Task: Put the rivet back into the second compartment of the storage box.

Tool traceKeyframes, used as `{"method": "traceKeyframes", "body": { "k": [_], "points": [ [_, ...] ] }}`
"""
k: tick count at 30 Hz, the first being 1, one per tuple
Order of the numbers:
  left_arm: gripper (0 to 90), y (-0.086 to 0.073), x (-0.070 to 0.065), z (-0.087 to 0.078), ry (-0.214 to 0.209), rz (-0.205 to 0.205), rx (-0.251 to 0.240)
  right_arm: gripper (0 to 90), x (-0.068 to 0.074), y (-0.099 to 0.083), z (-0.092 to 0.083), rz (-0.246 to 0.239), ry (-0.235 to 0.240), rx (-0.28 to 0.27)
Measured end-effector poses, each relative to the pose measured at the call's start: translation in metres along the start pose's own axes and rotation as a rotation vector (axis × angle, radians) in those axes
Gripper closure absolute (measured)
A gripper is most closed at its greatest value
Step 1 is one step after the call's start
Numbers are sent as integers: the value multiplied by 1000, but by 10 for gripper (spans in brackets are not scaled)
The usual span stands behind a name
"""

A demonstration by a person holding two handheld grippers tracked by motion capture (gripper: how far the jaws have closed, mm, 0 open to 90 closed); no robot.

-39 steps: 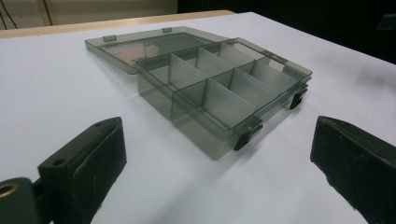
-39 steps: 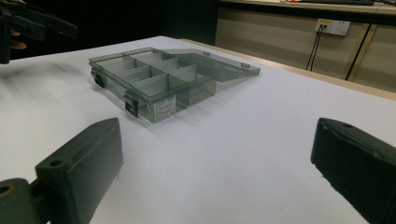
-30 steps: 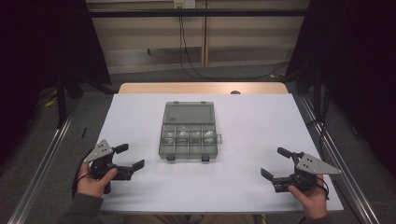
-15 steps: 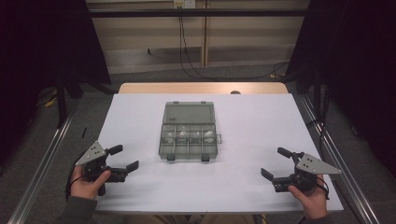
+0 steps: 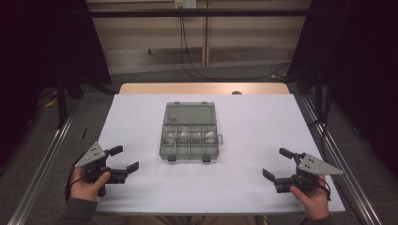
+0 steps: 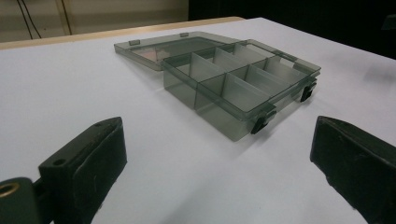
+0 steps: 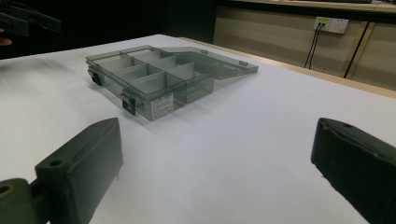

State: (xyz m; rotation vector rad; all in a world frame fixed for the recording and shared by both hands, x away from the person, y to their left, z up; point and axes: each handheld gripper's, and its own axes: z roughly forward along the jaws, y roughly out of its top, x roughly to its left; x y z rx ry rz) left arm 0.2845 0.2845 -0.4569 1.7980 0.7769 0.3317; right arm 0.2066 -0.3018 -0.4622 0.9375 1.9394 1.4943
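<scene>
A smoky clear plastic organizer box (image 5: 189,131) lies in the middle of the white table (image 5: 253,122), its lid folded flat toward the far side. Its far row of compartments holds small pale items; the near row looks bare. Low at the table's front left corner my left gripper (image 5: 124,158) is open, nothing between its jaws, well short of the box (image 6: 236,81). At the front right my right gripper (image 5: 278,163) is open too, empty, with the box (image 7: 154,77) ahead to its left. A hand holds each gripper.
The table top is bare white around the box. Metal rails (image 5: 44,159) run along both sides of the table, and a wooden strip (image 5: 202,88) edges its far side. Cables hang from a wall socket (image 5: 184,3) beyond.
My left gripper has drawn back toward the front left corner and a little lower. The right gripper and the box have not moved.
</scene>
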Motion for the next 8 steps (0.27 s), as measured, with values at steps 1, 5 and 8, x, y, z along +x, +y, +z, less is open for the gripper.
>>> {"method": "traceKeyframes", "body": {
  "k": [1, 5, 8],
  "points": [
    [35, 0, 0, 0, 1, 0, 2, 18, 0, 0, 0, 0, 0, -2],
    [35, 0, -1, 0, -1, 6, 0, 18, 0, 0, 0, 0, -1, -1],
    [35, 0, -1, 1, -2, 8, 0, 18, 0, 0, 0, 1, -1, -1]
  ]
}}
